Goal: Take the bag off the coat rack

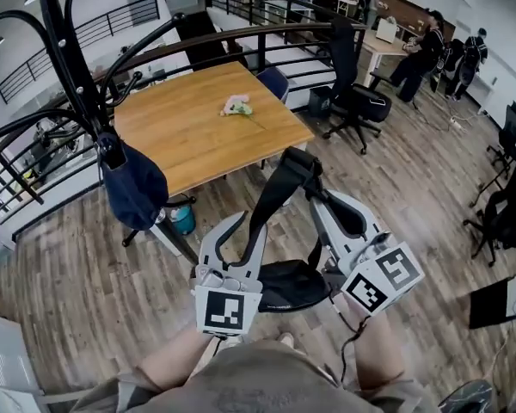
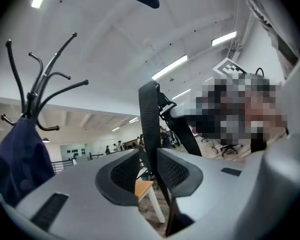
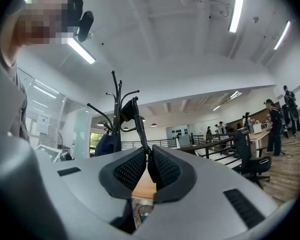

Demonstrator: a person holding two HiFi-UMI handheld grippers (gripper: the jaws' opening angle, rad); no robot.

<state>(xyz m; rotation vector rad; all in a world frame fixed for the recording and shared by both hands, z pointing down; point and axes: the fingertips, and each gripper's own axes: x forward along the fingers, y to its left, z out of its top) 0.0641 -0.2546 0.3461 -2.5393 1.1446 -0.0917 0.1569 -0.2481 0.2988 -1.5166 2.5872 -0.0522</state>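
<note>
The black coat rack [image 1: 73,67] stands at the far left, with a navy bag [image 1: 133,188] still hanging from a lower hook. A black bag [image 1: 288,286] hangs clear of the rack, low in front of me, its strap [image 1: 279,188] looped upward. My left gripper [image 1: 251,222] is shut on one run of the strap [image 2: 149,124], which fills the gap at the pad tips. My right gripper [image 1: 314,194] pinches the other run [image 3: 139,126] tightly. The rack [image 3: 116,119] and the navy bag [image 3: 106,144] show beyond the right jaws, some way off.
A wooden table [image 1: 198,119] with a small pale bundle [image 1: 237,106] stands behind the bag. Black railings [image 1: 34,170] run along the left. A teal bin [image 1: 182,219] sits under the table. Office chairs [image 1: 357,101] and several people [image 1: 421,54] are at the back right.
</note>
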